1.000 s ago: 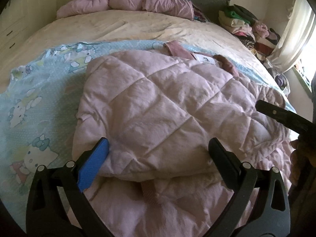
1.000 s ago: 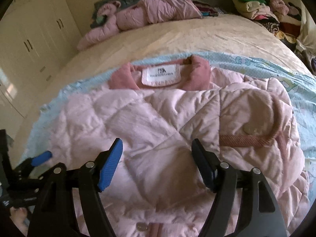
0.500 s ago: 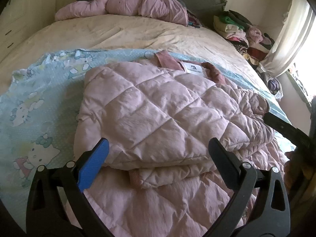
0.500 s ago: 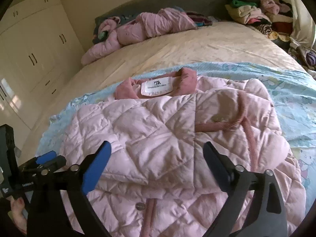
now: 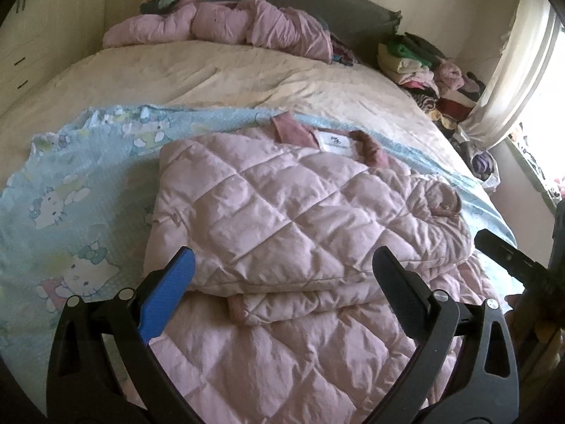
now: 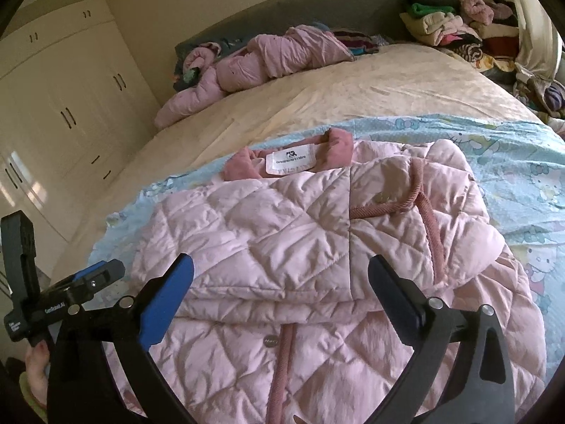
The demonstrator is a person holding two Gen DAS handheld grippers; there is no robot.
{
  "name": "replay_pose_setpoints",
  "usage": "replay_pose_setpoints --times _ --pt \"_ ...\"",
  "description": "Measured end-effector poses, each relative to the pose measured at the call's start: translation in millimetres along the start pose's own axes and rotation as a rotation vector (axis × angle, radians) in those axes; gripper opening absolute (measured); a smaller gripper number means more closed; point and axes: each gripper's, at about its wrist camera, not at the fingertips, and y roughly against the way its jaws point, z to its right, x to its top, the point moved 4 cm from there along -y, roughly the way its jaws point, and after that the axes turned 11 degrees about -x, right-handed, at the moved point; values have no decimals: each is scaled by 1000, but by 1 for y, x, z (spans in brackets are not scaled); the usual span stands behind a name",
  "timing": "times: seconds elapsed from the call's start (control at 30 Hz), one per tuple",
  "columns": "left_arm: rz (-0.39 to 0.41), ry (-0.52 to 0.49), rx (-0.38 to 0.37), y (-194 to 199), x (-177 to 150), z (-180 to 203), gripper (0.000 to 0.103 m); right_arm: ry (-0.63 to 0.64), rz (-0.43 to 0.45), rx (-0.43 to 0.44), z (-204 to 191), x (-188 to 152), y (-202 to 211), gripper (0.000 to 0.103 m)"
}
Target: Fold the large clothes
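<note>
My left gripper (image 5: 282, 272) and right gripper (image 6: 280, 277) both hang empty, jaws wide, the right's just having opened, above the jacket (image 5: 300, 212), which lies on the bed (image 5: 229, 77), sides folded in, ready for the bottom fold.

Each hand carries black plastic tongs. The left tongs (image 5: 282, 268) have curved arms with triangular cut-outs, silver screws at the pivots, one blue pad and one black pad. The right tongs (image 6: 280, 275) match them. White lettering marks the left tongs' body, seen from the right wrist.
</note>
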Motion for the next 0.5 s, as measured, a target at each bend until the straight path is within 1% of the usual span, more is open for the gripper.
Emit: replay_pose_setpoints --times 0.13,0.3,0.4,0.5 --pt "22 -3 -21 10 1 6 94 -4 3 5 0 -1 12 99" --pt "43 -12 -12 22 -1 12 94 -4 10 11 -2 -5 29 99" --pt "67 -27 -24 34 -5 18 94 -18 6 28 -1 -8 39 99" --pt "78 -18 -22 45 -11 19 94 -14 4 33 -2 -11 47 99"
